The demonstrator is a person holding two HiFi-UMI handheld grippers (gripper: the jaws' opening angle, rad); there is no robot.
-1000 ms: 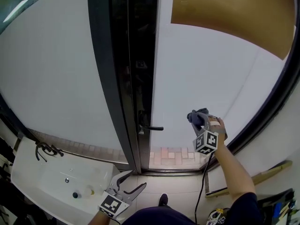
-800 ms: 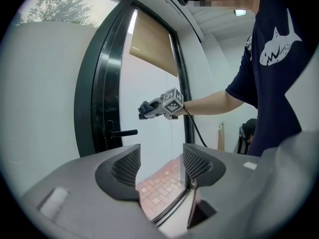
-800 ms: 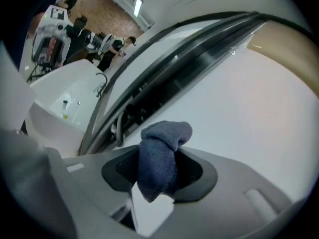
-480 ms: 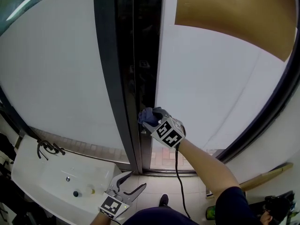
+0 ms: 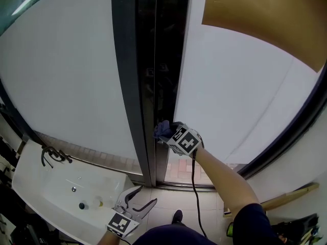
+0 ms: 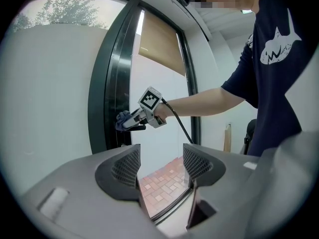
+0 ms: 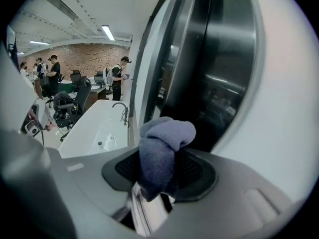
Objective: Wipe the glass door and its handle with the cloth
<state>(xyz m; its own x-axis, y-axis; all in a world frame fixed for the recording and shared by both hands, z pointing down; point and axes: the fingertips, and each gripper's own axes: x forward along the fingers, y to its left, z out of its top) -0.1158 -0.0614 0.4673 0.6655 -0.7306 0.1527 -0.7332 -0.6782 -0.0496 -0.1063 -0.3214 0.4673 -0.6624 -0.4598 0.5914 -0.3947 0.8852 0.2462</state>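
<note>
Facing a tall frosted glass door [image 5: 240,96] in a black metal frame [image 5: 127,86], long axis vertical, pane spreading right of the frame edge. Low on that edge, at the short black lever handle [image 6: 138,128]: right claw [image 5: 166,132], clenched on a bunched blue-grey towelling cloth [image 7: 162,151]. Wad poking past the jaw tips, seemingly touching the handle. Handle roughly level, so probably calls for a stroke along its length. Well apart, down beside the white basin [image 5: 56,188]: left claw [image 5: 139,202], released, gripping nothing. Right claw far nearer.
</note>
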